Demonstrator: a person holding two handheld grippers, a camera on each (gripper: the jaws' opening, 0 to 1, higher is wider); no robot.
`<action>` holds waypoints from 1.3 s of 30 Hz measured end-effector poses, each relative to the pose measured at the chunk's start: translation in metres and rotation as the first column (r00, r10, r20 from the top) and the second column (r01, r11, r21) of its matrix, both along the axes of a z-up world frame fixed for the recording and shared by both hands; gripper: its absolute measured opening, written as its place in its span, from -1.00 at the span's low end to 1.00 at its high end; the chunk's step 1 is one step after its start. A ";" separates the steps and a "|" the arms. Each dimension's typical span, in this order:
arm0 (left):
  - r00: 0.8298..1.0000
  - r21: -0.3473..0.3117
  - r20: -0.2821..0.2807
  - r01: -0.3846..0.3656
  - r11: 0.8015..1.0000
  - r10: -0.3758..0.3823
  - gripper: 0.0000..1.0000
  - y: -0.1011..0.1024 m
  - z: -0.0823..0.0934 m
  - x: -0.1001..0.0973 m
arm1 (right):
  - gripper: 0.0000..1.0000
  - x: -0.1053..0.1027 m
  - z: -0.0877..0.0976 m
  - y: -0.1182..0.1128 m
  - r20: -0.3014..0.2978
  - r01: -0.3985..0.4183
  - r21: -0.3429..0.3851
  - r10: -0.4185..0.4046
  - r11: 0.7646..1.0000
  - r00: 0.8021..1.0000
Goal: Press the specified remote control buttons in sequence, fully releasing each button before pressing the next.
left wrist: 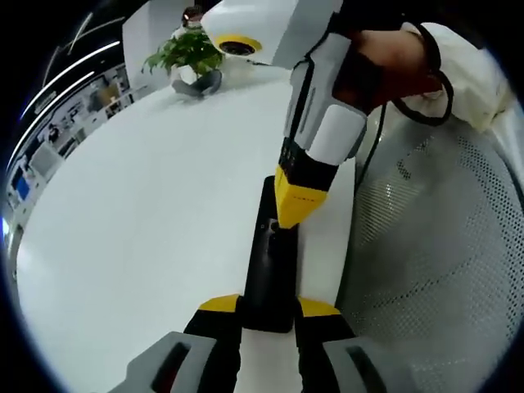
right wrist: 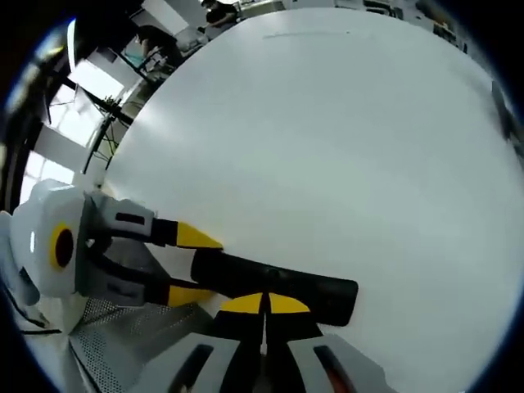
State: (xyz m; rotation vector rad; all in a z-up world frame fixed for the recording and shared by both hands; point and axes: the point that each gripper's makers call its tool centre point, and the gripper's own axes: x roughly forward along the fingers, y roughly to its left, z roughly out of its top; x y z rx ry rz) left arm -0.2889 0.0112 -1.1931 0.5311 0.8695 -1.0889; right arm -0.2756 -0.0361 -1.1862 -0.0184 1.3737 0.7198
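The black remote control (left wrist: 270, 262) lies flat on the white table (left wrist: 147, 213), close to the edge of the table that is beside the mesh chair (left wrist: 442, 246), and its long side runs along this edge. In the left gripper view, the left gripper (left wrist: 268, 309) has its two yellow-tipped jaws on both sides of the near end of the remote control, and they pinch its narrow body between them. In the same view the right gripper (left wrist: 296, 214) comes down from above, held by a hand (left wrist: 393, 61) in a white sleeve (left wrist: 471, 70). Its yellow tips are pressed together and they touch the top face of the remote control around the middle of its length. In the right gripper view the right gripper (right wrist: 264, 304) shows the same thing: the two yellow tips meet without a gap and they rest on the upper face of the remote control (right wrist: 278, 286), while the left gripper (right wrist: 195, 264) holds one end of it from the side. A potted plant (left wrist: 188, 57) stands at the far end of the table, well apart from the remote control. I cannot tell which button is under the tips.
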 end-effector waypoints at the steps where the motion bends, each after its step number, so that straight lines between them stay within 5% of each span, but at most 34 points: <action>1: 1.000 0.000 0.001 0.001 1.000 -0.001 -0.51 0.000 0.000 0.000 | -1.00 -0.001 0.000 0.000 -0.007 -0.003 0.001 0.003 1.000 1.000; 20: 1.000 0.005 0.013 0.020 1.000 -0.020 -0.50 0.000 0.000 -0.001 | -1.00 -0.006 -0.003 0.004 0.042 -0.079 -0.061 0.081 0.995 0.996; 28: 1.000 0.008 0.017 0.020 1.000 -0.020 -0.50 0.000 0.000 -0.001 | -1.00 -0.006 -0.006 0.002 -0.021 -0.008 -0.026 0.008 1.000 1.000; 39: 1.000 0.009 0.016 0.021 1.000 -0.022 -0.50 0.000 0.000 -0.001 | -1.00 -0.009 -0.002 0.003 -0.002 -0.037 -0.024 0.037 0.999 0.999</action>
